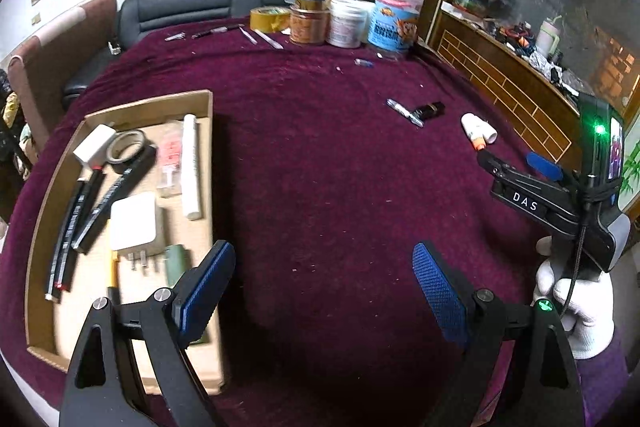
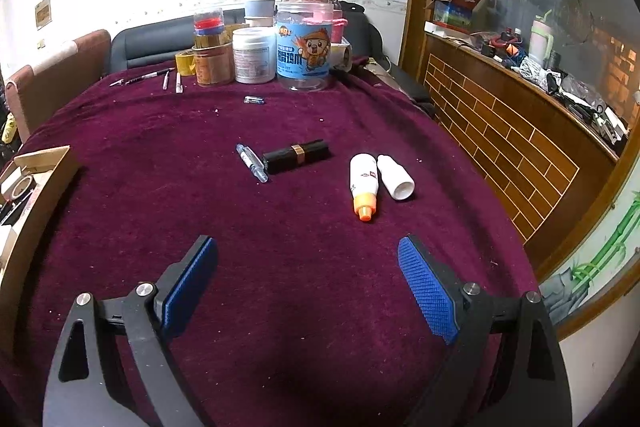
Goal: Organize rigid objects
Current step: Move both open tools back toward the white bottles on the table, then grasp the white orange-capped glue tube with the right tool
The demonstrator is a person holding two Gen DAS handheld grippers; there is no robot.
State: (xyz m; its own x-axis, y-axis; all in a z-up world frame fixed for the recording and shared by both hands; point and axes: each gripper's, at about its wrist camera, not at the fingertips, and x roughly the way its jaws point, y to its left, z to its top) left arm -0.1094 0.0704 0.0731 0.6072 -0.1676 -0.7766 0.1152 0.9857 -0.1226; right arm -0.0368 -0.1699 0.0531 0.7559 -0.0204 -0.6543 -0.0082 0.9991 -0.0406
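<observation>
A shallow cardboard tray (image 1: 40, 211) lies at the left of the maroon table and holds black pens, a tape ring, a white charger (image 1: 134, 223) and a white tube. My left gripper (image 1: 324, 283) hangs open just right of the tray, nothing between its blue pads. Loose on the cloth are a small clear vial (image 2: 251, 162), a black lipstick tube (image 2: 297, 155), a white bottle with an orange tip (image 2: 364, 183) and its white cap (image 2: 395, 178). My right gripper (image 2: 308, 275) stands open, short of these, empty. It also shows at the right of the left wrist view (image 1: 516, 171), held by a white-gloved hand.
Jars, tubs and a roll of yellow tape (image 2: 185, 62) crowd the table's far edge, with thin metal tools (image 2: 176, 81) and a small capsule (image 2: 254, 100) nearby. A dark sofa (image 1: 192, 3) stands behind. A wooden counter (image 2: 500, 131) with clutter runs along the right.
</observation>
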